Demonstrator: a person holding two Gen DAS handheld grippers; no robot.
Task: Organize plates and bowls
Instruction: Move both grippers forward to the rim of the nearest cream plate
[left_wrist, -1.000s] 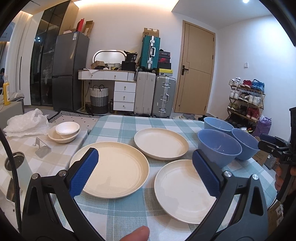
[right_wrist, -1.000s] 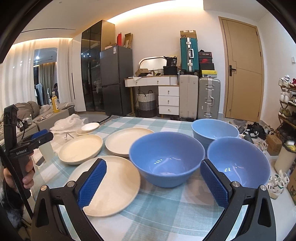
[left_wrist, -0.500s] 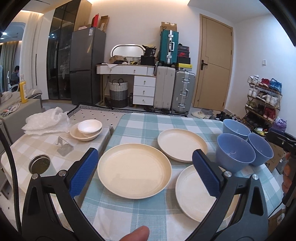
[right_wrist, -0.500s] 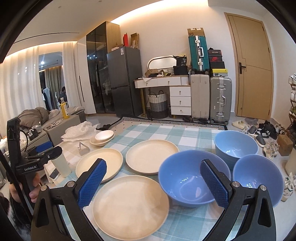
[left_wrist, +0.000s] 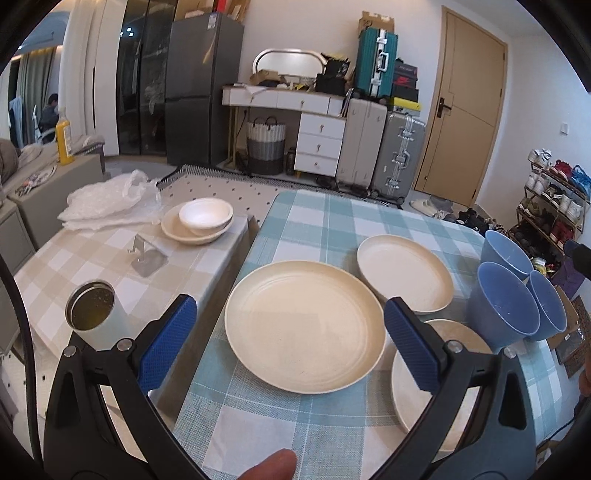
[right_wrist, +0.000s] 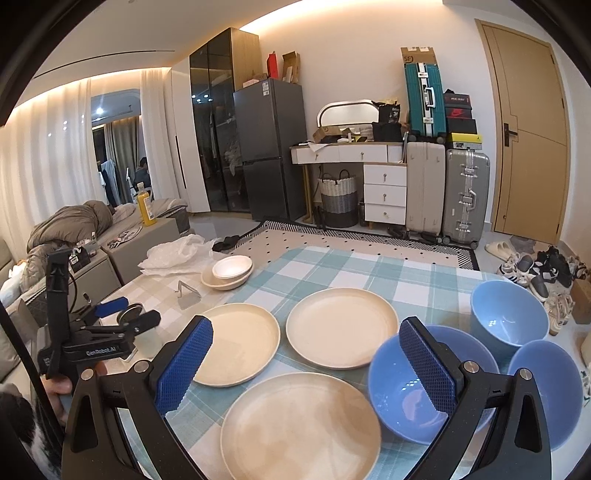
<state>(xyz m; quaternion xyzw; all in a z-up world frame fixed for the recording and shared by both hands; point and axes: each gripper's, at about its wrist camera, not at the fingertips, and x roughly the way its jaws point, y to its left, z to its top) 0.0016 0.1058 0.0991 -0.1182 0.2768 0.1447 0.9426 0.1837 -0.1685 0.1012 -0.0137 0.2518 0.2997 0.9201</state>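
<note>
Both claws are held released above a table covered with a blue-and-white checked cloth (left_wrist: 332, 229), nothing gripped between their blue ribbed pads. The left claw (left_wrist: 291, 332) is spread wide around the view of a round cream plate (left_wrist: 304, 325), which lies directly ahead of it and between its fingers, near the table's left edge. A strip of bare cloth is seen between that plate and the claw, and a broad open patch of cloth is left beyond the plates toward the far edge. To the left of this claw, past a narrow gap, a lower table with a beige checked cloth (left_wrist: 74, 266) is set alongside.

Three cream plates are counted: the one ahead of the left claw, a second (left_wrist: 404, 273) ahead and to its right, and a third (right_wrist: 301, 424) lying close below the right claw (right_wrist: 306, 365), between its fingers. The three are set just beside one another, not stacked.

Three blue plastic bowls are counted, clustered to the right of the right claw near the table's right edge: one (right_wrist: 406, 387) partly behind its right finger, one (right_wrist: 508, 319) farther ahead, one (right_wrist: 543, 391) at the far right. The rims are seen close together.

On the beige table, ahead-left of the left claw, two small white bowls (left_wrist: 201, 221) are nested, beside crumpled clear plastic (left_wrist: 107, 203) and an open metal cup (left_wrist: 90, 314).
</note>
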